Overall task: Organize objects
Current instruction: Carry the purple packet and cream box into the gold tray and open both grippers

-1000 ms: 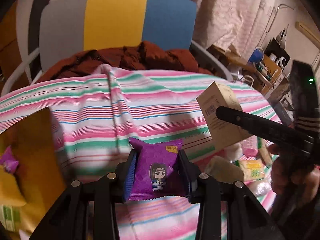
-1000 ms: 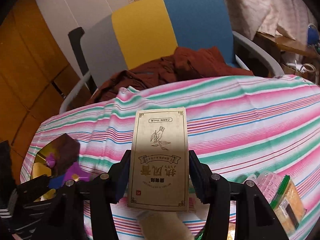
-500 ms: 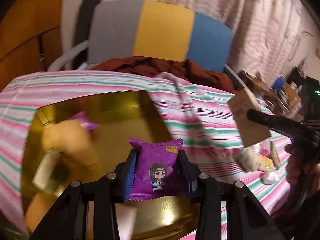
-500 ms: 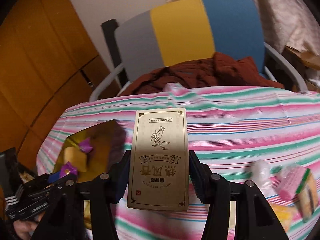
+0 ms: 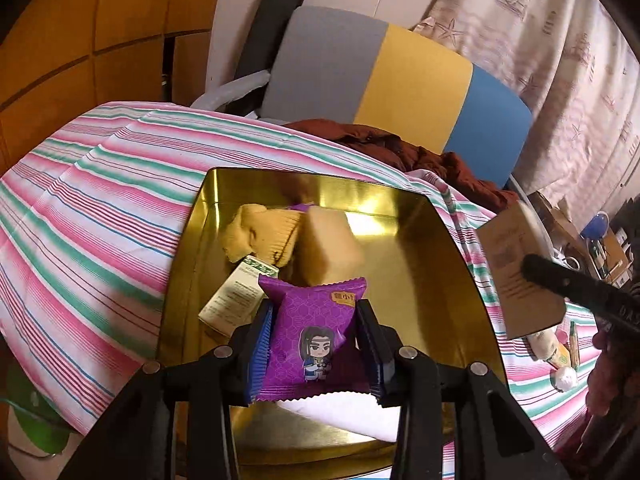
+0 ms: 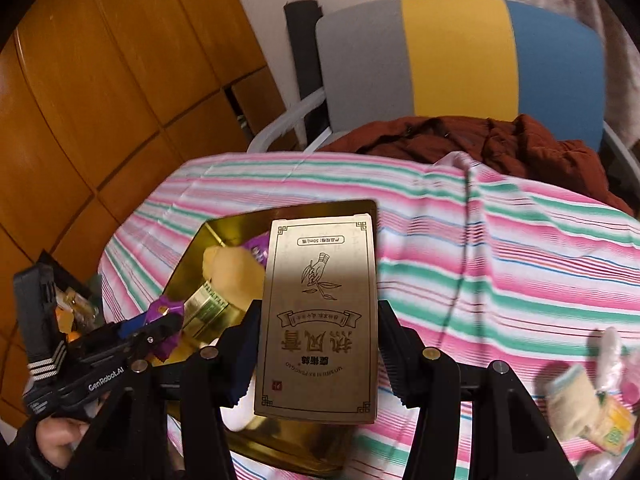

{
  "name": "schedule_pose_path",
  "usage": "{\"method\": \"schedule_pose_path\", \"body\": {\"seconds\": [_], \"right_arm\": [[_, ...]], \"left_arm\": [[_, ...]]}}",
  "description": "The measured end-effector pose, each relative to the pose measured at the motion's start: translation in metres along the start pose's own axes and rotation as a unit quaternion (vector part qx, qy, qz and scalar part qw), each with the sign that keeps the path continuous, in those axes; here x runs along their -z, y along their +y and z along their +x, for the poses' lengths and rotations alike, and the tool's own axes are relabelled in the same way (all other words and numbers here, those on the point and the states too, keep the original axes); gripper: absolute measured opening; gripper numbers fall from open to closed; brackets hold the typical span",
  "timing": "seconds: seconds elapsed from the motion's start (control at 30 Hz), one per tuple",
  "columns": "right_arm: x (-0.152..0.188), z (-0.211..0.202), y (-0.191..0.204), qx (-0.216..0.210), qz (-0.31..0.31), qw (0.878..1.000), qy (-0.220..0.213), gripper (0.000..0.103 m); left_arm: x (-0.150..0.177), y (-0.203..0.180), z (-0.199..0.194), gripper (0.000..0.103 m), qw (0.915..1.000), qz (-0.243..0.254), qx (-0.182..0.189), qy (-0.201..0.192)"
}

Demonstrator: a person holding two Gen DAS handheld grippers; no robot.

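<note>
- Left wrist view: left gripper (image 5: 314,344) is clamped on one purple snack packet (image 5: 314,336), hanging right over the near half of the gold tin (image 5: 452,248). So the drop is basically straight down. I count about four things in the tin: two beige wrapped buns, another purple packet, a green-and-white sachet.
- Right wrist view: right gripper (image 6: 316,344) pinches one tan carton (image 6: 320,320), long axis pointing away, over the tin's right edge (image 6: 188,256). Tin lies to its left; a few loose snacks (image 6: 588,404) sit far right on the striped cloth.
</note>
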State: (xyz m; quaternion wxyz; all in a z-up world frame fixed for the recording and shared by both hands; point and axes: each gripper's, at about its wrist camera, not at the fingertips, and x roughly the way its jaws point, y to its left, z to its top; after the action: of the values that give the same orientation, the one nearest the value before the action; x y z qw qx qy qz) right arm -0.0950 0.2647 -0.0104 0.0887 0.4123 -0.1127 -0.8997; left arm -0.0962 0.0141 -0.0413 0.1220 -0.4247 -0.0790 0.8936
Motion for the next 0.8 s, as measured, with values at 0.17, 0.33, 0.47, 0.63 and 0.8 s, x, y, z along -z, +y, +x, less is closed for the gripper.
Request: {"method": "schedule_pose_path", "body": {"seconds": [0.17,0.33,0.47,0.63,0.8], "right_arm": [[-0.012,0.023,0.024,-0.006,0.013,1.000,0.012,0.060],[-0.011,0.027,0.040,-0.020,0.012,1.000,0.014,0.074],[0.000,0.027,0.038,-0.014,0.011,1.000,0.024,0.074],[0.012,0.023,0.035,-0.005,0.011,1.000,0.027,0.076],[0.023,0.015,0.041,0.014,-0.014,1.000,0.019,0.084]], "left_arm": [[-0.003,0.003,0.009,0.042,0.9999,0.002,-0.014,0.005],[-0.004,0.012,0.009,0.048,0.9997,-0.008,-0.020,0.008],[-0.001,0.017,0.007,0.048,0.9995,-0.021,-0.023,0.011],[0.003,0.010,-0.004,0.048,0.9997,-0.012,-0.023,-0.001],[0.007,0.005,-0.015,0.048,0.9995,-0.007,-0.028,-0.014]]}}
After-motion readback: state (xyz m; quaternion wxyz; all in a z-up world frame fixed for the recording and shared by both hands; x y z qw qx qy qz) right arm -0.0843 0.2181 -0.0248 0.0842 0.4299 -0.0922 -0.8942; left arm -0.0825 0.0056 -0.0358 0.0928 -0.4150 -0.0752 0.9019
